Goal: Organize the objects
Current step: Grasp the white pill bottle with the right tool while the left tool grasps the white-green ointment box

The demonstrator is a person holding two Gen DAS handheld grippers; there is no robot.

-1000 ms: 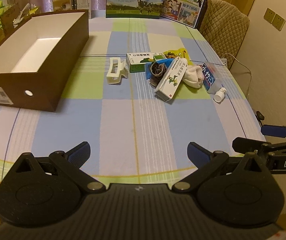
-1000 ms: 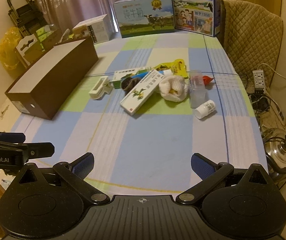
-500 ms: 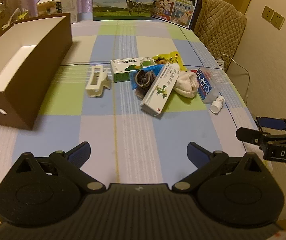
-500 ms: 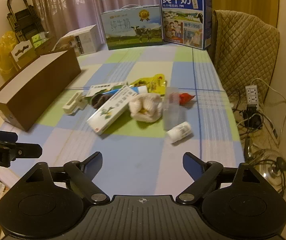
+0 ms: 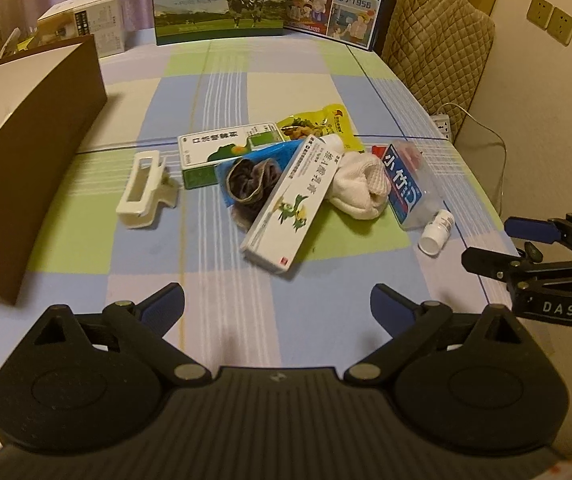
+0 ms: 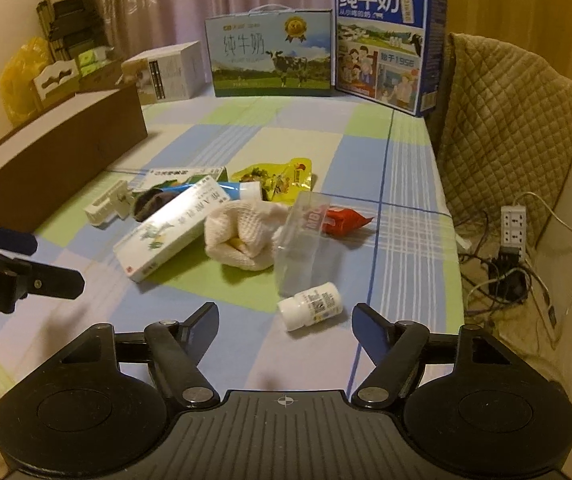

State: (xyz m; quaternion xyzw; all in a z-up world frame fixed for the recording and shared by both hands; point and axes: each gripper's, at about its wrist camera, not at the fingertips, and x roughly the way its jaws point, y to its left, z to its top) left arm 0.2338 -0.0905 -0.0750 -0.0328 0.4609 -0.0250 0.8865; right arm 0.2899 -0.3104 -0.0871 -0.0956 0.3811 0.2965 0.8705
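A pile of small objects lies mid-table: a long white medicine box [image 5: 292, 208] [image 6: 169, 232], a green-and-white box [image 5: 225, 150], a dark scrunchie [image 5: 247, 186], a rolled white sock [image 5: 360, 190] [image 6: 245, 236], a clear plastic bag [image 5: 406, 184] [image 6: 302, 248], a yellow snack packet [image 5: 318, 126] [image 6: 273, 174] and a small white pill bottle [image 5: 436, 232] [image 6: 312, 306]. A white hair claw clip [image 5: 143, 188] lies left of the pile. My left gripper [image 5: 277, 306] is open and empty, short of the medicine box. My right gripper [image 6: 286, 326] is open and empty, with the pill bottle just ahead between its fingers.
A long brown open box [image 5: 21, 128] [image 6: 57, 152] stands on the left of the checked tablecloth [image 5: 225, 80]. Milk cartons [image 6: 269, 56] [image 6: 386, 44] and a white box [image 6: 165, 72] stand at the far edge. A quilted chair [image 6: 498, 120] and a power strip [image 6: 514, 224] are on the right.
Both grippers have moved forward toward the pile. The pill bottle now sits close between the right gripper's fingers. Both stay open.
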